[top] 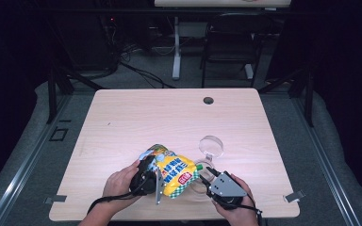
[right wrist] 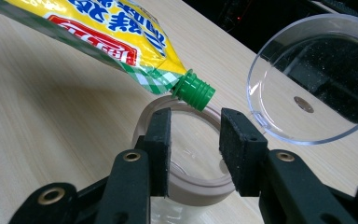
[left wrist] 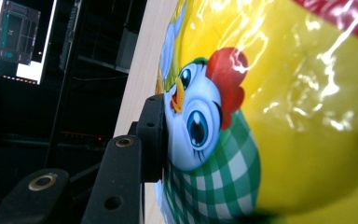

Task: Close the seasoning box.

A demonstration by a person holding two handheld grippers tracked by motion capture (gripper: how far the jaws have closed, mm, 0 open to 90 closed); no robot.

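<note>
Jaws of left gripper (top: 156,175) are clamping the yellow pouch (top: 176,174); right gripper (right wrist: 196,135) is sitting open behind the green spout (right wrist: 195,91), over a jar (right wrist: 186,184).

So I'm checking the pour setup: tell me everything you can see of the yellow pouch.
The yellow pouch is a glossy, soft plastic bag with red label, green check pattern and a cartoon chick. Its green threaded spout, with no cap on it, points down over the rim of the jar. The pouch is held tilted above the table, the left gripper pressing its side.
</note>
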